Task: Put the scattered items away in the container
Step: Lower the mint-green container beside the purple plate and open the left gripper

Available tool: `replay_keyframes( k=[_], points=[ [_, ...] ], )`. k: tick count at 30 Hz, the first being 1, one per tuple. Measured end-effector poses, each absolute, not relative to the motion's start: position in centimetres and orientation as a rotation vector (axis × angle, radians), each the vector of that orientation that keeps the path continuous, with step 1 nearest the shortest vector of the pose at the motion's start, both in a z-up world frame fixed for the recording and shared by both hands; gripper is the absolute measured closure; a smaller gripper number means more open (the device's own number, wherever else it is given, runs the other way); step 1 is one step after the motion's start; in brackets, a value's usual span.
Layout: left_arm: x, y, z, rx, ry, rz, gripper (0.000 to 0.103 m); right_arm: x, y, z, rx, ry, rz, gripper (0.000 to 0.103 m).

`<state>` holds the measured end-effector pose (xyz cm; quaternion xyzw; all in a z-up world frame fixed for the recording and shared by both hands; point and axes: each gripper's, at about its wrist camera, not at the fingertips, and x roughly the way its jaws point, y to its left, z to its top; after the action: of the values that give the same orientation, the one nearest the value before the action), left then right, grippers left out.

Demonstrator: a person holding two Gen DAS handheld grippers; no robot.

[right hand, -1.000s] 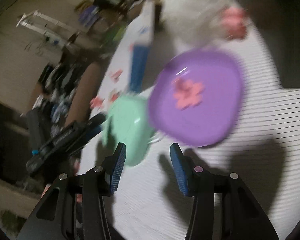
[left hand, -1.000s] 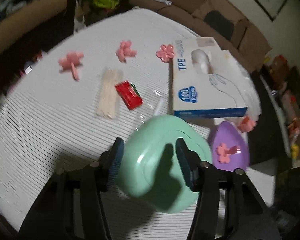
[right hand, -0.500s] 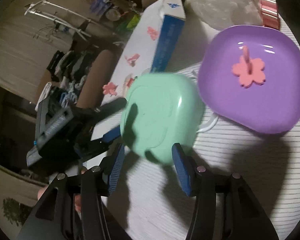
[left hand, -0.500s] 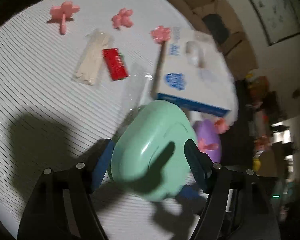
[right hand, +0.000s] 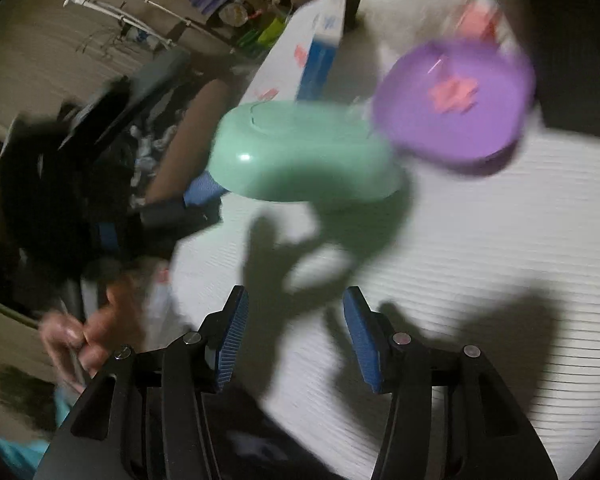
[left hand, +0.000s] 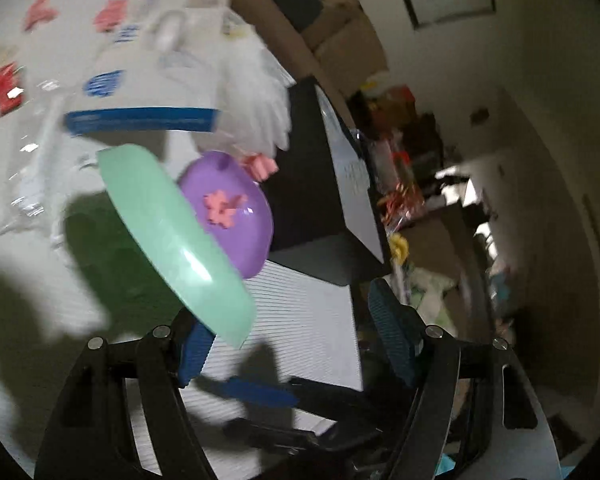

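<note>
My left gripper (left hand: 296, 332) has its jaws spread wide; my right gripper (right hand: 296, 340) is parted too, holding nothing.

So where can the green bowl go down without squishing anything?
The bare striped tablecloth in front of the right gripper, nearer than the purple dish, looks free. Behind the tilted green bowl it is crowded: the blue-and-white box, red packet and pink flowers lie there.

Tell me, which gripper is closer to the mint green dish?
Left. The left gripper has the mint green dish right at one of its fingers, tilted up off the table. The right gripper hangs open nearer the camera, with bare striped tablecloth between it and the dish.
</note>
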<state>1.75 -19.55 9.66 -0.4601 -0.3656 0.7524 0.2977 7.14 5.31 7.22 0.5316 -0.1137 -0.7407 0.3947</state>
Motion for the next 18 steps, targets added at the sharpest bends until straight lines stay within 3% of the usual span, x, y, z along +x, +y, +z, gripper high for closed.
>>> replay_keyframes(
  k=[4,11,14,18],
  points=[
    [0.4,-15.0,11.1,-1.262,-0.767,2.131,0.034,7.1,8.1,9.2,1.267,-0.157,-2.083,0.043],
    [0.7,-10.9,12.5,-1.283,-0.475,2.343,0.032,5.5,9.7,9.7,1.267,-0.147,-2.176,0.042],
    [0.8,-10.5,12.6,-1.276,-0.417,2.379,0.025,5.3,9.7,9.5,1.258,-0.138,-2.185,0.037],
    [0.8,-11.0,12.6,-1.276,-0.429,2.393,0.025,5.4,10.3,9.2,1.251,-0.152,-2.177,0.029]
  ],
)
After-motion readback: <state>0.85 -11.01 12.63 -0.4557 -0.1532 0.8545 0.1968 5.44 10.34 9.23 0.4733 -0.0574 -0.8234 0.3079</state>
